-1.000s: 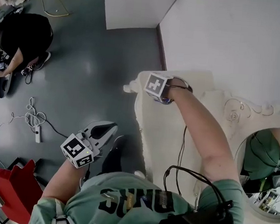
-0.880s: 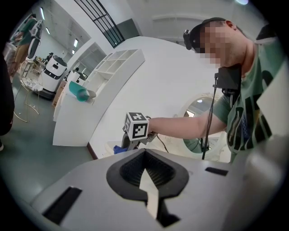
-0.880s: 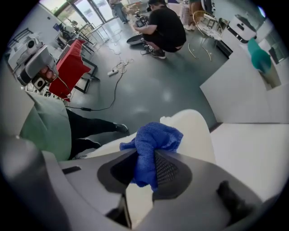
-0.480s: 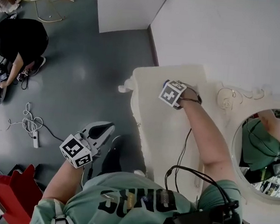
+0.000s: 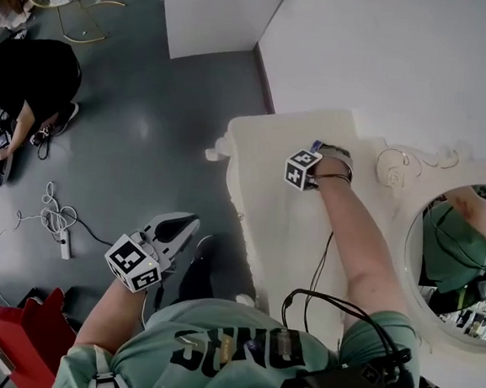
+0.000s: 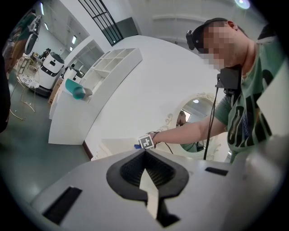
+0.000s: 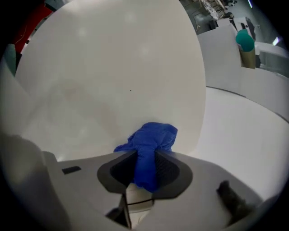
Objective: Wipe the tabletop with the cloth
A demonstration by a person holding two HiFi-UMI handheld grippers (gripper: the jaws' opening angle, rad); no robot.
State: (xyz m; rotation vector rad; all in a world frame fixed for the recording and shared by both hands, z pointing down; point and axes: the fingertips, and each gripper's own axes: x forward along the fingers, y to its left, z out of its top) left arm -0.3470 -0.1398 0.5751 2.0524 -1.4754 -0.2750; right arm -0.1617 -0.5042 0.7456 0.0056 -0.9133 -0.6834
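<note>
**A:** ok so what's changed in the last second? From where I'm standing, the right gripper [image 5: 312, 153] has slid off the front-left corner of the tabletop [image 5: 267, 208] and further in, towards the wall [image 5: 407, 60] and the curly frame of the mirror [image 5: 407, 246]. The left gripper [image 5: 181, 224] has barely budged. It's hanging off to the side over the grey floor [image 5: 146, 138], well away from the table.

**B:** yep, same here. Left one's jaws are pressed together with nothing in them. The right one is pinching the cloth [image 7: 151, 140].

**A:** what does the cloth look like up close?

**B:** bright blue with a fine ribbed weave. It's squeezed into a narrow strip between the black pads, then it puffs out into a crumpled wad past the tips. The wad sits right down against the cream tabletop, near its back edge.

**A:** funny, from the head view you'd hardly know it's there. There's just a sliver of blue poking out past the marker cube, and the hand and wrist hide the rest.

**B:** right, and the right gripper view is the only one showing the actual pinch. It also catches a teal thing [image 7: 245, 43] on a white counter across the room. The left gripper view has the person's whole outstretched arm in it, but the cloth is only a blue speck there.

**A:** and only the head view shows someone in black [image 5: 34, 69] sitting on the floor.
</note>
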